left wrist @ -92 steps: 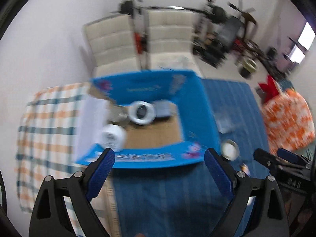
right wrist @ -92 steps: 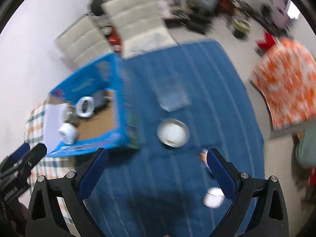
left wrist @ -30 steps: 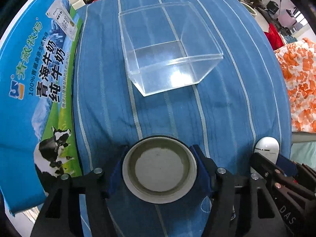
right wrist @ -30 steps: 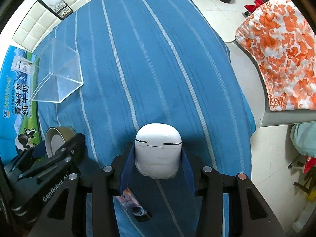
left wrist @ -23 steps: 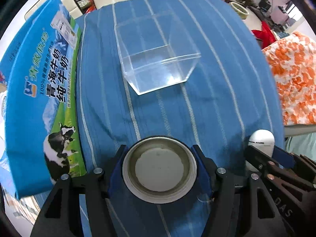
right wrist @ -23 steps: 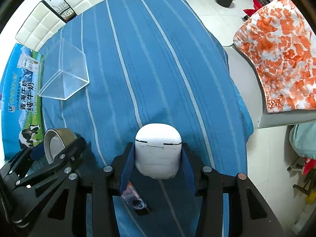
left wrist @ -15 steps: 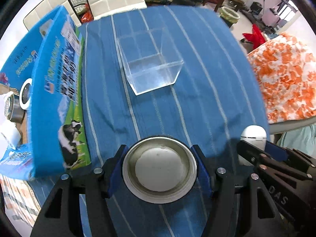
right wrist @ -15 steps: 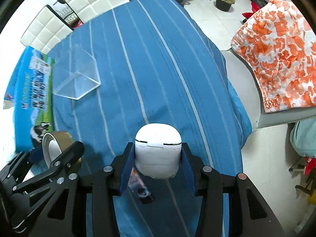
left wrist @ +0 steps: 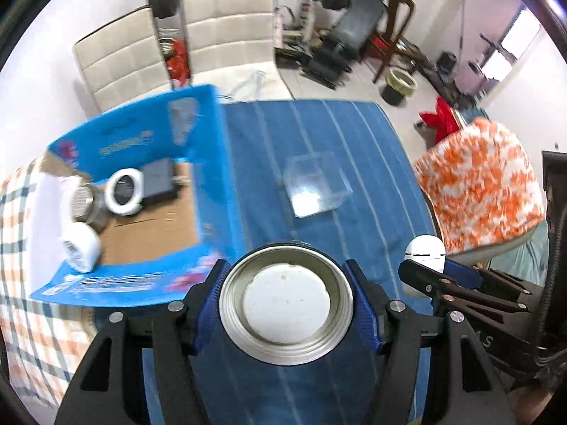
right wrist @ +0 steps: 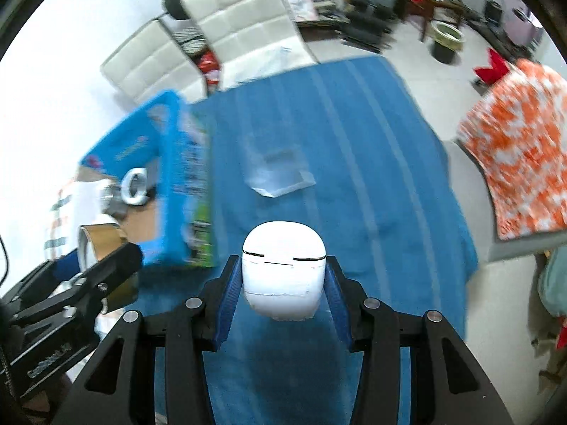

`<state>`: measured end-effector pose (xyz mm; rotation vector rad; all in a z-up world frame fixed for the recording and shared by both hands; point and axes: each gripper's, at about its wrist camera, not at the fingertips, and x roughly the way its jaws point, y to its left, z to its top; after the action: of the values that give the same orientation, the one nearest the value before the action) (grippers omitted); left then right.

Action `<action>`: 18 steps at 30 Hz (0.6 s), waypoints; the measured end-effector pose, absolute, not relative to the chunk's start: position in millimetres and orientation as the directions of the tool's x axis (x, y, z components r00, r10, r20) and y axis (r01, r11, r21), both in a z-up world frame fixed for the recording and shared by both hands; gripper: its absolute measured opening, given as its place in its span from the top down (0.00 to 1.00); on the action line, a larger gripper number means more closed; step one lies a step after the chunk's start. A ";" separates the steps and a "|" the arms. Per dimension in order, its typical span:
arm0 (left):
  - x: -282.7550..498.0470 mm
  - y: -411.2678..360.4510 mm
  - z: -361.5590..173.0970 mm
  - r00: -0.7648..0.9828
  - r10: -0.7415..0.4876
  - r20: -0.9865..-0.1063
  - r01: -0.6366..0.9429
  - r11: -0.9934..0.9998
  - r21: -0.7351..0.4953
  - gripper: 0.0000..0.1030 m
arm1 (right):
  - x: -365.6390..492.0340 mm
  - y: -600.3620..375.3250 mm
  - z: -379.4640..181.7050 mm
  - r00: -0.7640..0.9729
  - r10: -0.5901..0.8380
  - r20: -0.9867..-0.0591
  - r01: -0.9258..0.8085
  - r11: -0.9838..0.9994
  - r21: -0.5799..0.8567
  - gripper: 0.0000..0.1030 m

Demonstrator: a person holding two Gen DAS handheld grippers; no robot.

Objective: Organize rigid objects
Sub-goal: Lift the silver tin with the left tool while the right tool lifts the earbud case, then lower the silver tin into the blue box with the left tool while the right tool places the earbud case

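My left gripper (left wrist: 287, 304) is shut on a round metal tin lid (left wrist: 286, 302) and holds it high above the blue striped tablecloth (left wrist: 354, 148). My right gripper (right wrist: 283, 283) is shut on a white earbud case (right wrist: 283, 269), also lifted. The case shows in the left wrist view (left wrist: 425, 253) at the right; the lid shows edge-on in the right wrist view (right wrist: 95, 244) at the left. An open blue milk carton box (left wrist: 212, 163) stands left of the lid. It holds a white tape roll (left wrist: 124, 191), a metal tin (left wrist: 85, 205), a dark flat item (left wrist: 159, 180) and a white round object (left wrist: 81, 251).
A clear plastic box (left wrist: 315, 187) sits mid-table beyond both grippers. A checked cloth (left wrist: 17, 248) lies left of the carton. An orange-and-white covered seat (left wrist: 478, 184) stands at the right. White chairs (left wrist: 219, 42) and gym gear (left wrist: 347, 28) stand behind the table.
Both grippers closed on the lid and the case, then rose well above the table with them. The carton's inside has come into view at the left.
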<state>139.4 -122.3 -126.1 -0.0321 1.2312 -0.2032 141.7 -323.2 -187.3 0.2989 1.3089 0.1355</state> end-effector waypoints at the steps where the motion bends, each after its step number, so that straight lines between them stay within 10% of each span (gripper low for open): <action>1: 140.3 -112.4 -123.7 0.326 -0.166 -0.931 0.121 0.984 -0.133 0.40 | 142.2 -308.5 -182.6 0.263 0.281 -0.923 0.052 0.951 0.304 0.53; 18: 181.4 86.1 -202.2 0.229 -0.074 -0.971 -0.092 0.991 -0.097 0.40 | 231.6 -84.5 -242.7 0.099 0.407 -0.908 -0.065 0.913 0.403 0.53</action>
<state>181.4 86.1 -202.2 -0.1443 1.3409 0.0129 231.6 -84.5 -242.7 0.2896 1.4343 0.3563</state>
